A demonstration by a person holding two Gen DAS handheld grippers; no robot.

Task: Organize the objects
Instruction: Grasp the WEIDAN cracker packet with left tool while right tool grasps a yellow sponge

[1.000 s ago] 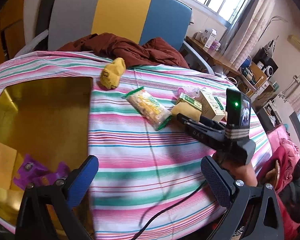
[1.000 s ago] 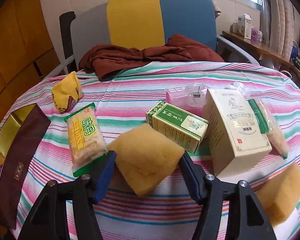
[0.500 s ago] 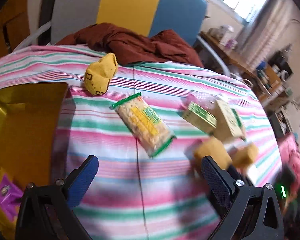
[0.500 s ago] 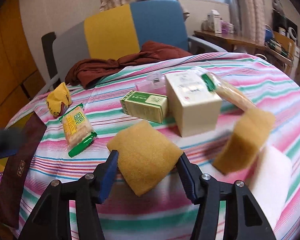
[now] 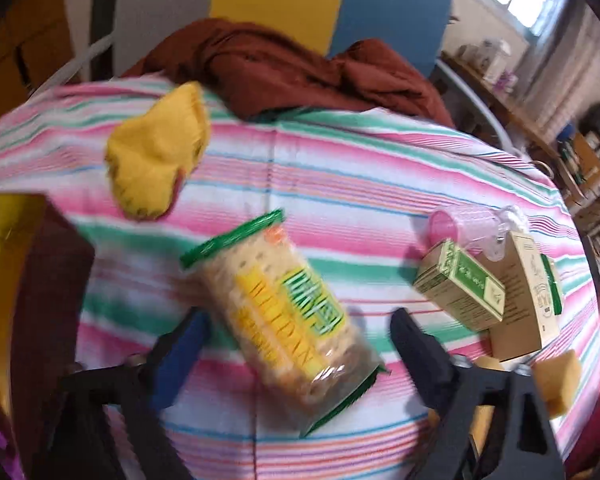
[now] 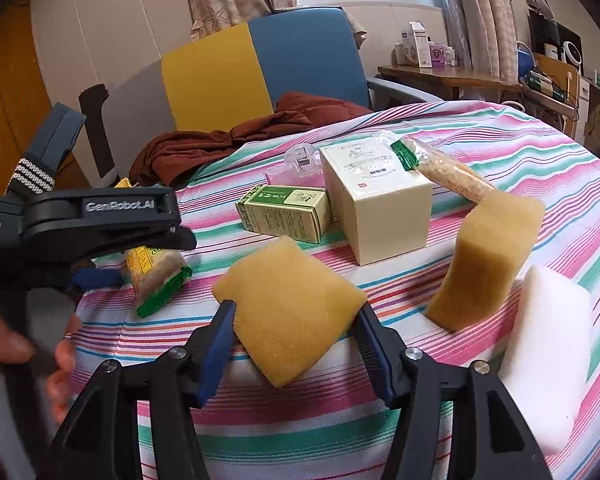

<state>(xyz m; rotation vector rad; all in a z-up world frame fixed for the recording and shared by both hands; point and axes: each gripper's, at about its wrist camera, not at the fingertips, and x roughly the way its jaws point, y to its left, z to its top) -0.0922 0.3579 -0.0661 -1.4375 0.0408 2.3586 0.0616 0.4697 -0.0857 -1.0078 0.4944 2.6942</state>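
My right gripper (image 6: 296,348) is shut on a yellow sponge (image 6: 290,312) and holds it above the striped tablecloth (image 6: 520,152). My left gripper (image 5: 296,348) is open around a cracker packet (image 5: 288,328) with green ends, one finger on each side of it. The packet also shows in the right wrist view (image 6: 156,276), under the left gripper (image 6: 100,220). A second yellow sponge (image 6: 488,264) stands next to a white sponge (image 6: 548,364) at the right.
A green box (image 6: 284,214), a cream box (image 6: 376,204), a long snack packet (image 6: 444,172) and a clear clip (image 6: 300,160) lie mid-table. A yellow cloth toy (image 5: 156,156) lies at the left. A gold box (image 5: 4,280) sits at the left edge. A brown garment (image 5: 292,72) lies on the chair.
My left gripper has moved forward and down until its fingers straddle the cracker packet. My right gripper has lifted and pulled back with the sponge in it.
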